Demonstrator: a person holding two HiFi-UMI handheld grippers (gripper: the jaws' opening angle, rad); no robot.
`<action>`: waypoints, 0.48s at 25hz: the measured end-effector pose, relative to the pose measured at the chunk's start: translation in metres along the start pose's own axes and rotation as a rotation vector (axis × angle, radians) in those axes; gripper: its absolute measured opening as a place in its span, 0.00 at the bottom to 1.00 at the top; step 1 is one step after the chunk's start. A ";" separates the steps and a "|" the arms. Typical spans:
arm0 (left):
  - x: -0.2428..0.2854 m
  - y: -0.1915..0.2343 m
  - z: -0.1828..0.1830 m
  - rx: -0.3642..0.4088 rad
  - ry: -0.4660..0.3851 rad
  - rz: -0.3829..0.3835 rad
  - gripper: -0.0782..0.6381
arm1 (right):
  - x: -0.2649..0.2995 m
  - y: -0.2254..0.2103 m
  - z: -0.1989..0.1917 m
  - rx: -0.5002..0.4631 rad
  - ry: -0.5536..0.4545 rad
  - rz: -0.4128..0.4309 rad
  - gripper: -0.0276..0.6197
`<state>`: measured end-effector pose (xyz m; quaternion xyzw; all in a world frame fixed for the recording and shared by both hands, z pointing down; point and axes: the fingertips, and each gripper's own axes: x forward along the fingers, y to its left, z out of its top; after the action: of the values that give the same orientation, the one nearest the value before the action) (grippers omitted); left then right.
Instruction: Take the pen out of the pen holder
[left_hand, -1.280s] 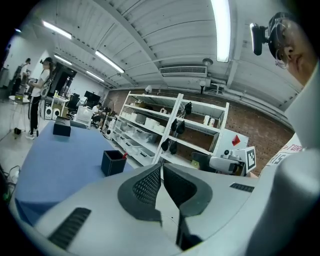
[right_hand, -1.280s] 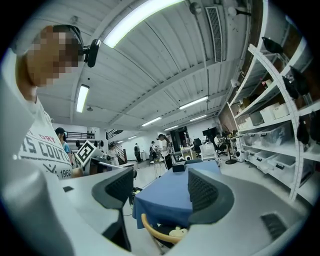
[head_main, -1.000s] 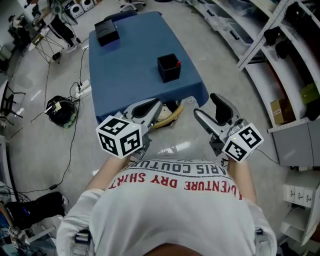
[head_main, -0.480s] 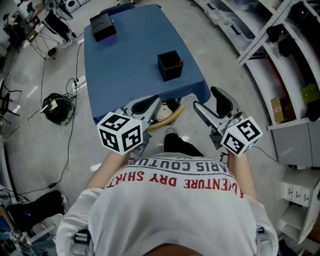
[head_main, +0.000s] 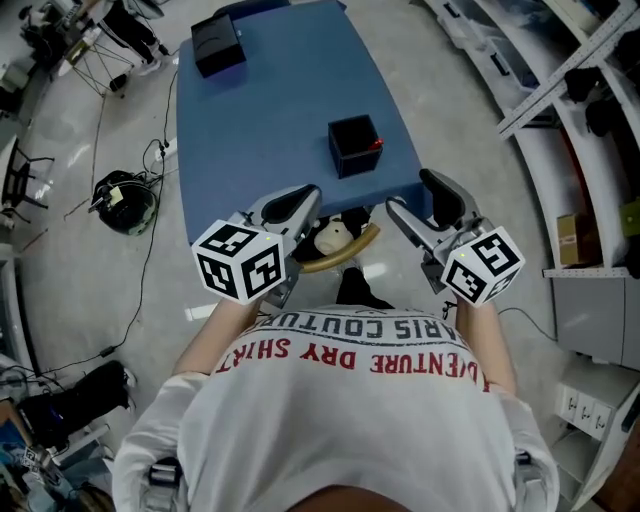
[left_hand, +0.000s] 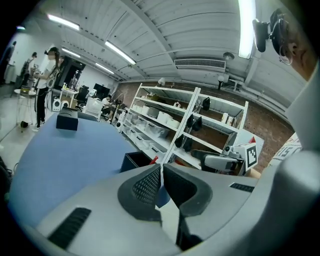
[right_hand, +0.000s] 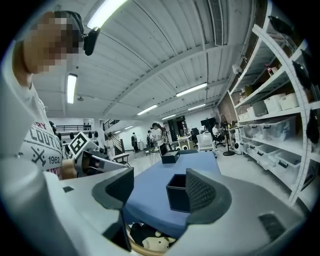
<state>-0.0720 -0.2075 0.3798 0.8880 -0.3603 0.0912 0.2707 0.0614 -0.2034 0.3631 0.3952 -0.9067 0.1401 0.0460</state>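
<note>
Left tool (left_hand: 161, 167) clenched empty, right tool (right_hand: 160, 180) released (pen (head_main: 376, 143) mostly hidden in pen holder (head_main: 350, 152), red tip showing).

It was a large lab or workshop: white storage shelves (right_hand: 272, 107) lined one wall, strip lights (right_hand: 192, 90) hung overhead, cables (head_main: 125, 200) lay on the grey floor (head_main: 60, 270).

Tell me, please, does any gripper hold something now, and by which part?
Nothing is held. The left gripper is shut with nothing between its jaws, the right gripper open and empty. The pen is in the holder.
</note>
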 end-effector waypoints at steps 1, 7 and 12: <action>0.004 0.003 0.002 -0.004 0.003 0.006 0.16 | 0.005 -0.006 -0.001 -0.001 0.009 0.001 0.54; 0.025 0.019 0.011 -0.021 0.014 0.027 0.16 | 0.035 -0.034 -0.011 -0.003 0.050 0.018 0.54; 0.040 0.033 0.016 -0.037 0.018 0.042 0.16 | 0.060 -0.050 -0.024 -0.013 0.099 0.036 0.54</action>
<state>-0.0664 -0.2599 0.3945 0.8743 -0.3779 0.0981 0.2882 0.0563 -0.2711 0.4085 0.3709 -0.9112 0.1546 0.0907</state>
